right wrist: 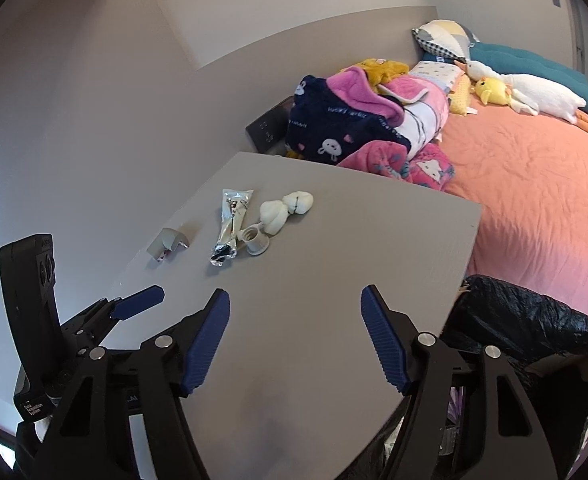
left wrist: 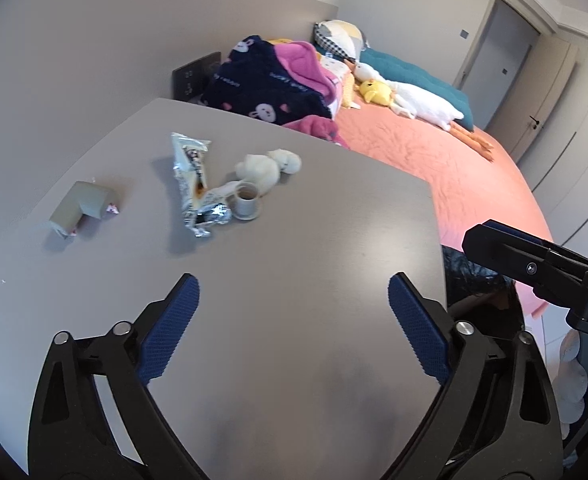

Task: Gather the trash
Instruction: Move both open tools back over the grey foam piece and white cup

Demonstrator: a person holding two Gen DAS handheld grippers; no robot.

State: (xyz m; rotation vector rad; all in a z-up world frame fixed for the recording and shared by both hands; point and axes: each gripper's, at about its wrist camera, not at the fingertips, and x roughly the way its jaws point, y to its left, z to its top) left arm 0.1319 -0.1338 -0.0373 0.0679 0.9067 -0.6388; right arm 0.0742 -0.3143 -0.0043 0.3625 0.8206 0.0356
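Both the left gripper (left wrist: 294,292) and the right gripper (right wrist: 295,304) are held wide apart over the grey surface (left wrist: 314,248), nothing gripped. The trash is seen mid-left of the frame: a foil wrapper (left wrist: 191,184), a small cup (left wrist: 246,200), a crumpled tissue (left wrist: 267,166) and a cardboard scrap (left wrist: 79,208). A black-lined bin (right wrist: 526,320) is spotted lower right.

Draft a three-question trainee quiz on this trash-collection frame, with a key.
1. True or false: the left hand-held gripper is shut on the foil wrapper.
2. Which lies nearest the small paper cup: A) crumpled tissue, B) folded grey carton, C) black bin bag?
3. Fill in: the trash sits on a grey ____.

Key: 1 false, both hand-held grippers (right) are open and empty; 2 A; 3 table.
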